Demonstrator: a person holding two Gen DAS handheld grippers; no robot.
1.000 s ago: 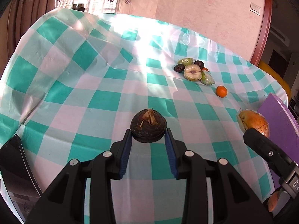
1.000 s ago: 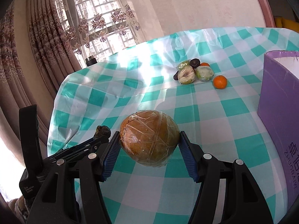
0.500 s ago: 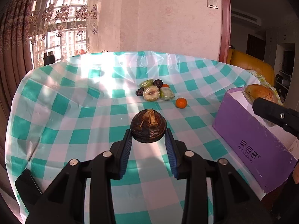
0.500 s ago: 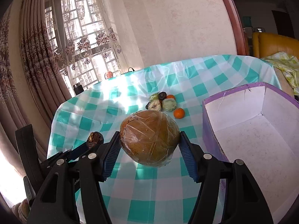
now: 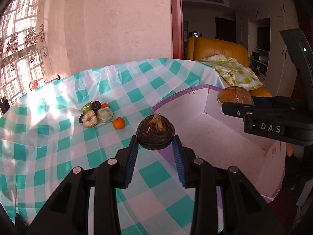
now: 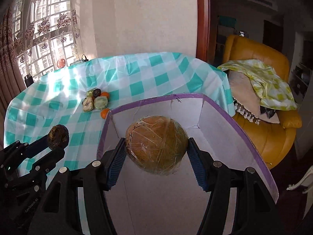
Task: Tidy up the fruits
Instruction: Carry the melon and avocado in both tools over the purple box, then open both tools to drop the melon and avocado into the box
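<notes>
My left gripper [image 5: 155, 137] is shut on a dark brown round fruit [image 5: 155, 132] and holds it in the air at the near left rim of the purple box [image 5: 176, 96]. My right gripper [image 6: 156, 146] is shut on a large plastic-wrapped orange-brown melon [image 6: 156, 144] and holds it above the white inside of the box [image 6: 244, 135]. In the right wrist view the left gripper [image 6: 56, 137] shows at the left, outside the box, with the dark fruit [image 6: 58, 136]. The melon also shows in the left wrist view [image 5: 234, 96].
A cluster of several wrapped fruits [image 5: 96, 113] and a loose orange [image 5: 118, 123] lie on the green checked tablecloth [image 5: 49, 137] beyond the box. A yellow armchair [image 6: 273, 133] with a blanket stands right of the table. A wall and a curtained window stand behind.
Both grippers swung right and toward the purple box with their fruits. The melon now hangs over the box's interior; the dark fruit has reached the box's left rim.
</notes>
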